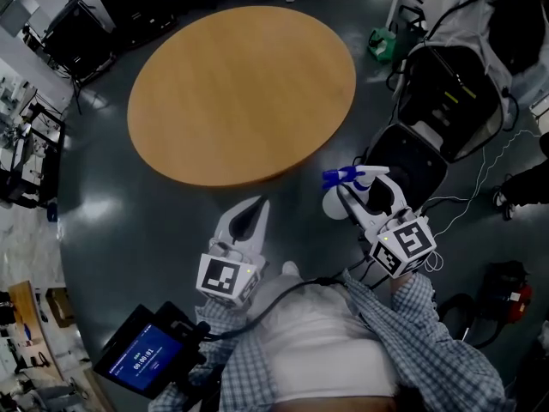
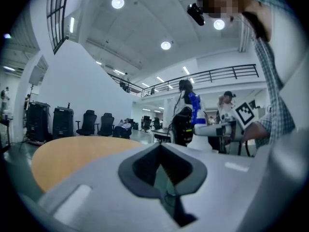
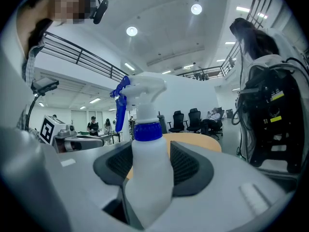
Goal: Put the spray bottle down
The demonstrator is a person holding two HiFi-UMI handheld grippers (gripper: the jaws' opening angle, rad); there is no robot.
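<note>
a: panel one. what does your right gripper (image 1: 364, 189) carry?
b: its jaws stand wide and clamp the white body of the spray bottle (image 3: 147, 173). the bottle sits upright between the pads, with its blue collar and blue trigger above them, and the trigger points toward your left side.
a: and your left gripper (image 1: 256, 206)?
b: its jaws are together with nothing between them. it points roughly level toward the round wooden table (image 1: 240, 93).
a: where is the bottle relative to that table?
b: off it. both grippers hang over the dark floor (image 1: 111, 204), just short of the table's near edge, with the bottle toward the right end of that edge.
a: what crowds you?
b: a black pack with yellow labels (image 3: 270, 120) stands close on the right of the right gripper. office chairs (image 3: 186, 120) sit beyond the table. a tablet with a blue screen (image 1: 141, 359) hangs low at your left side. a red-and-black object (image 1: 506, 292) lies on the floor, well off to your right.
</note>
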